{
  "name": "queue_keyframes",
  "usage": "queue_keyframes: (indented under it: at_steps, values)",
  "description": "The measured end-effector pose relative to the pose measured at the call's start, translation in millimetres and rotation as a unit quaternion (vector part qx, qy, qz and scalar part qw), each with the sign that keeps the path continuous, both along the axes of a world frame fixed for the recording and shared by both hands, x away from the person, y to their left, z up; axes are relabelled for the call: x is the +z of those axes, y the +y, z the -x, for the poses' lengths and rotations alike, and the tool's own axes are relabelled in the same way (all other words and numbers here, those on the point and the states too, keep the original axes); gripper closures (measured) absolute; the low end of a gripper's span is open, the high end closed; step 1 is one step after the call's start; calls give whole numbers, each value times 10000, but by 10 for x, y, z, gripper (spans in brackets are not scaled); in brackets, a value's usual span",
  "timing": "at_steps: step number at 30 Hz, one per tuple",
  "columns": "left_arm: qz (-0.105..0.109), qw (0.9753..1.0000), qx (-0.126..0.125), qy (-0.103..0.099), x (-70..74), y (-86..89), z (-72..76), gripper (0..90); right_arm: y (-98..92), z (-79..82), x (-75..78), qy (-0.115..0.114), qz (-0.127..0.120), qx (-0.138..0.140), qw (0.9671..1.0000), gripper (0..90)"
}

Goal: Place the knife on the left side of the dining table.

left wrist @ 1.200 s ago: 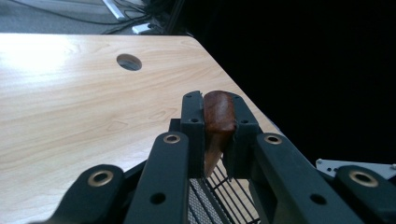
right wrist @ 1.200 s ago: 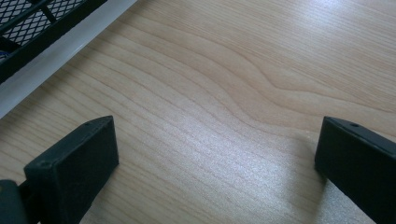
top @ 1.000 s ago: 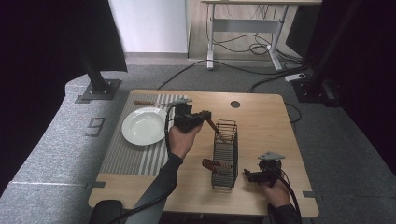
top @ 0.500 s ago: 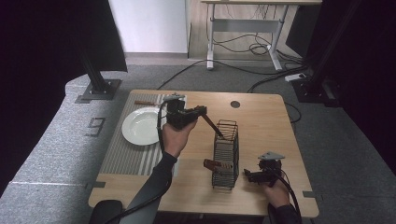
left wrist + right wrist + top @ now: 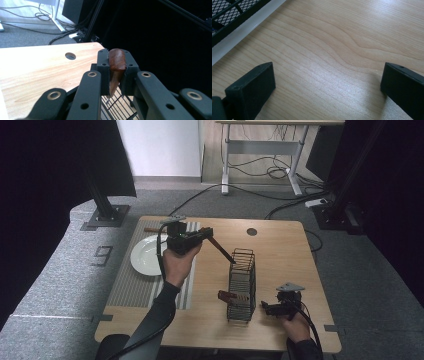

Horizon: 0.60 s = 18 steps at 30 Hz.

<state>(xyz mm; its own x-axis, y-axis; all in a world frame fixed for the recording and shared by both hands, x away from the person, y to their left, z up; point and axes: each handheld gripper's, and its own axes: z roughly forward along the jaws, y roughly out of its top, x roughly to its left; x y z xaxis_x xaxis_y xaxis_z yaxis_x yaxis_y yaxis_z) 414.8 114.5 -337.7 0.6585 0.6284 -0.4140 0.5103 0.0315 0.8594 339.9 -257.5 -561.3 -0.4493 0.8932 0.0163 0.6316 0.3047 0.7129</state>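
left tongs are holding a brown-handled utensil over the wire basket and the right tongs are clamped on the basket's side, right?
Not quite. The right tongs are open, their jaws spread over bare table with nothing between them, as the right gripper view shows. The rest holds: the left tongs grip the brown-handled utensil, its tip by the wire basket.

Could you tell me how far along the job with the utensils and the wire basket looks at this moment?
One brown-handled utensil already sits in the wire basket. The left gripper is shut on a second brown-handled utensil, its tip at the basket's top rim, not yet released. Another utensil lies beyond the white plate, seemingly left. The right gripper rests open beside the basket.
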Motion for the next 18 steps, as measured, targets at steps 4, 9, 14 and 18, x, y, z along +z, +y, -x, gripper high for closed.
queue_keyframes:
  at_steps: [4, 9, 14, 18]
  values:
    - [-22, 9999, 62, -134, 111, 73, 53, 801, 3, 3, 0, 7, -6, -9, 10000, 0]
    - [-55, 9996, 127, -235, 192, 159, 93, 801, 4, 4, 0, 8, -5, -8, 10000, 0]
    - [-31, 9994, 236, -261, 221, 314, 129, 801, 4, 3, 0, 6, -5, -7, 10000, 0]
    - [-48, 9992, 336, -220, 183, 422, 142, 801, 4, 3, 1, 8, -5, -6, 10000, 0]
